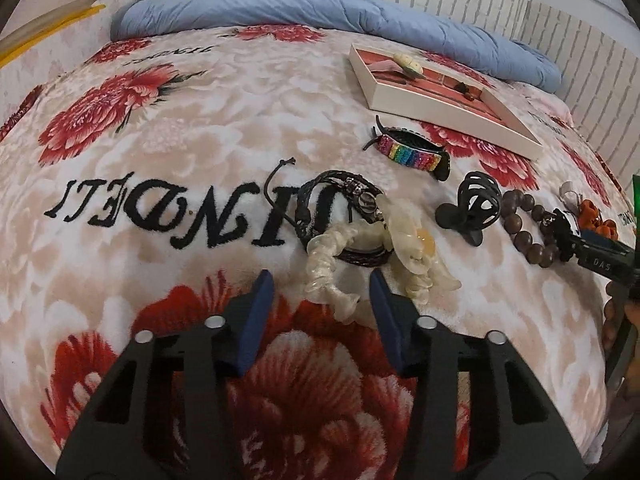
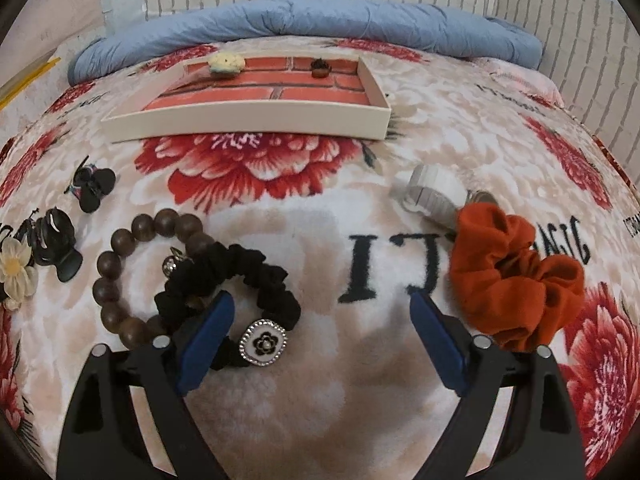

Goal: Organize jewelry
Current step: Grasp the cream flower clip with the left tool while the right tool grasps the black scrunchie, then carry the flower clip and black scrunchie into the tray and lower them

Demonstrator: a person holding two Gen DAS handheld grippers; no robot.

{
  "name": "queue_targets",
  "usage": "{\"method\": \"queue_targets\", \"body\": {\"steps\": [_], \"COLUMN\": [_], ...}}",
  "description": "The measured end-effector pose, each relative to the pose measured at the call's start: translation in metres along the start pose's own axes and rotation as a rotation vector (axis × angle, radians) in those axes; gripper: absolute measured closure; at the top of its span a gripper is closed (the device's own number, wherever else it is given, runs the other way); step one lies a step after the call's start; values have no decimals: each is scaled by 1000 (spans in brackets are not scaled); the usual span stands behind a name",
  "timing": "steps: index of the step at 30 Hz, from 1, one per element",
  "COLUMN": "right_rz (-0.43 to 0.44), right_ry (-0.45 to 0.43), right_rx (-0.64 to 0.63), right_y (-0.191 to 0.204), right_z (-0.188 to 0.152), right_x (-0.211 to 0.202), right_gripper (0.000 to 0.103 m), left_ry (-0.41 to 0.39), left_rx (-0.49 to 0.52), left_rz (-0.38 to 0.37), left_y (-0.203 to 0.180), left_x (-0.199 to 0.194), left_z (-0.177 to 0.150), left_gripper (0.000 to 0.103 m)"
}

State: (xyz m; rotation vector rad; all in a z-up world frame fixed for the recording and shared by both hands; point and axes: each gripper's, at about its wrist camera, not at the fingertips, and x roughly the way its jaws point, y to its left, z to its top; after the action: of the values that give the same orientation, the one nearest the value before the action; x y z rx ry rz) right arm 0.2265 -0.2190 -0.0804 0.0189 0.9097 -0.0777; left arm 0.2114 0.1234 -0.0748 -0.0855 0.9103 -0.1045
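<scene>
In the left wrist view my left gripper (image 1: 320, 286) is open, its blue fingers half apart just above the bedspread. A cream translucent hair tie (image 1: 326, 276) with a flower lies between them; neither pad presses it. It overlaps black braided bracelets (image 1: 344, 196). In the right wrist view my right gripper (image 2: 322, 306) stands wide open. Its left finger (image 2: 212, 328) overlaps a black scrunchie (image 2: 240, 276) bearing a white flower charm (image 2: 264, 342). An orange scrunchie (image 2: 516, 280) lies beside the right finger. The brick-patterned tray (image 2: 248, 116) holds two small pieces.
A wooden bead bracelet (image 2: 120, 272), black claw clips (image 2: 94, 184), a white clip (image 2: 432, 192) and a rainbow clip (image 1: 412, 154) lie on the floral bedspread (image 1: 160, 216). A rolled blue quilt (image 2: 304, 16) lines the far edge against a white brick wall.
</scene>
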Motion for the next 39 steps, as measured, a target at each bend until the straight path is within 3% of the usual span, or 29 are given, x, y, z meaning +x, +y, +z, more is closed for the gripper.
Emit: {"method": "queue_targets", "body": {"steps": [4,14,19,30,39], "right_rz": [17,62,72,126,169], "right_ry": [-2,-7,-28,-79,-162], "right_rx": [-18,-46,-47,-5,0], "right_y": [4,9,9,-3,-11], "right_z": [-1,-2,-3,1,19], "right_x": [0,-1,-7,-18,-36], "right_gripper": [35,57,77,88,88], "left_ry": [3,2,-9,-88,-221], "left_rx": [17,22,9,-2,77], "left_rz": [3,39,43,52,21], "left_y": [-4,-7,-5,-5,-32], "left_x": [1,3,0,-21,-65], "left_z": [-1,-3,-5,-3,30], "left_gripper": [75,83,92,96,96]}}
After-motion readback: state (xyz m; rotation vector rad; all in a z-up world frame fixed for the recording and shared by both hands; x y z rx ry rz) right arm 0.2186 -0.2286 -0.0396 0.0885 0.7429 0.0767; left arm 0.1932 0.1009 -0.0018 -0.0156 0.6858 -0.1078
